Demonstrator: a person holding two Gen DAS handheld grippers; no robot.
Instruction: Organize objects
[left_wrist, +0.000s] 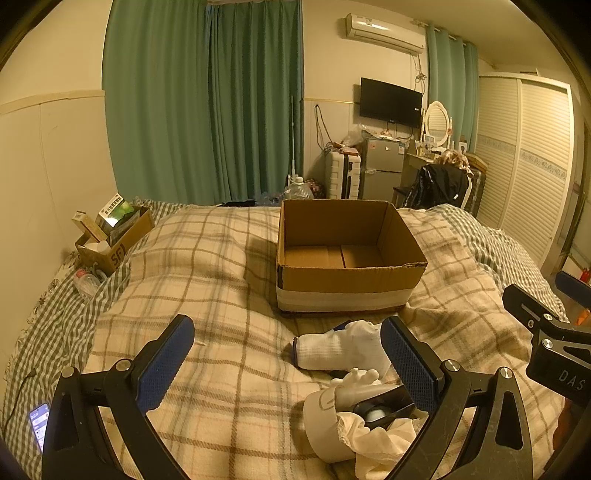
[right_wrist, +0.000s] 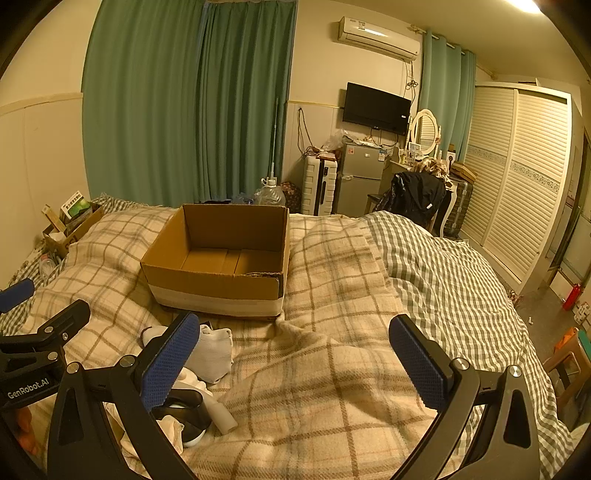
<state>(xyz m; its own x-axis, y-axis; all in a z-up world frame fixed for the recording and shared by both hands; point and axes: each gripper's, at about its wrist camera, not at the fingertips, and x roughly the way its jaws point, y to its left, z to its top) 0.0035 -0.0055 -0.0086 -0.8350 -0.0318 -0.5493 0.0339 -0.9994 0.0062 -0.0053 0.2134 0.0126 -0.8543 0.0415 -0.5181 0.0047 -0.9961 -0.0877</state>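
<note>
Both wrist views toward cardboard box (left_wrist: 351, 254)

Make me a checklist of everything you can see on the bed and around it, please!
Surface: plaid blanket over the bed.
Job's things: open cardboard box, nothing seen inside; white glove and a small pile before it.
Clutter: small carton of packets, phone.
Grippers: left gripper and right gripper open, holding nothing.
Cables: wires on the far wall.
Surroundings: green curtains, TV, fridge, wardrobe.
</note>
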